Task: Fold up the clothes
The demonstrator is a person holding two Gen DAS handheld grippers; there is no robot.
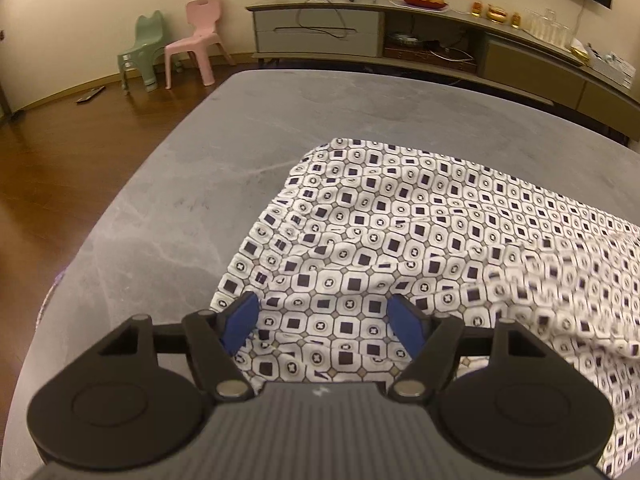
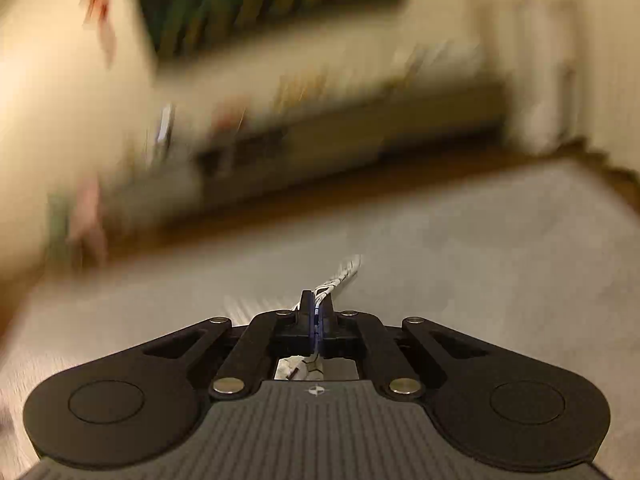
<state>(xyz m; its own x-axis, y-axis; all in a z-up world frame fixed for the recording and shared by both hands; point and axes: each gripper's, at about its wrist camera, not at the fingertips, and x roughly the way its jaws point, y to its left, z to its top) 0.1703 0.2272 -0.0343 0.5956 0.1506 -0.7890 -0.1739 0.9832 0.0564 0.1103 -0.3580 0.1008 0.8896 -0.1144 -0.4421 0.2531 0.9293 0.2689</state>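
A white garment with a black square-and-circle print (image 1: 420,232) lies spread on the grey table (image 1: 192,168) in the left wrist view. My left gripper (image 1: 324,312) is open just above the garment's near left edge, with its blue pads (image 1: 242,320) on either side of the cloth. My right gripper (image 2: 317,306) is shut on a thin edge of the same patterned garment (image 2: 340,276), which sticks out past the fingertips. The right wrist view is heavily motion-blurred.
A long low sideboard (image 1: 400,36) with a fruit bowl, glasses and small items stands against the far wall. A pink child's chair (image 1: 198,42) and a green one (image 1: 142,50) stand on the wooden floor to the left. The table's left edge (image 1: 100,232) is close.
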